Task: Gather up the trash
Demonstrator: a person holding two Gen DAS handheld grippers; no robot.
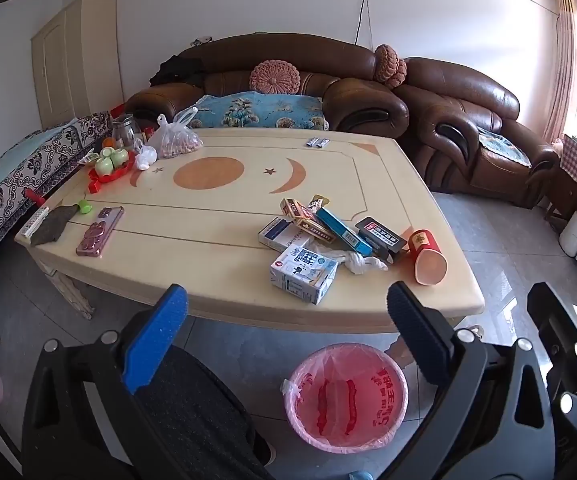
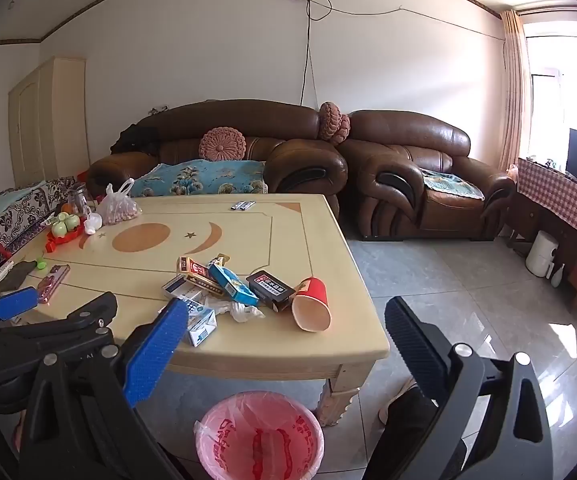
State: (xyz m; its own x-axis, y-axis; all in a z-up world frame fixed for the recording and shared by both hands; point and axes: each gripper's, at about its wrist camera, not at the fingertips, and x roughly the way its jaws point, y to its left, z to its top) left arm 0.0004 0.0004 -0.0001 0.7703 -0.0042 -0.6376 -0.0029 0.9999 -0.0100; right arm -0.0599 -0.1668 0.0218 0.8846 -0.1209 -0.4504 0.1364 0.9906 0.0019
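Note:
A heap of trash lies at the near right of the beige coffee table [image 1: 224, 280]: a white milk carton [image 1: 302, 274], a crumpled tissue [image 1: 362, 262], a blue box [image 1: 342, 230], a black box [image 1: 380, 236], a white box [image 1: 278, 234] and a tipped red paper cup [image 1: 426, 258]. The cup [image 2: 312, 304] and carton [image 2: 200, 324] also show in the right wrist view. A pink-lined bin [image 1: 346, 396] stands on the floor below the table's front edge, also seen in the right wrist view [image 2: 260, 438]. My left gripper [image 1: 286, 306] and right gripper [image 2: 286, 322] are open and empty, short of the table.
The far left of the table holds a red tray with green cups [image 1: 112, 162], a plastic bag [image 1: 174, 140], a phone [image 1: 100, 230] and a remote [image 1: 34, 222]. Brown leather sofas [image 1: 368, 96] stand behind. My left gripper's body [image 2: 48, 320] sits left in the right wrist view.

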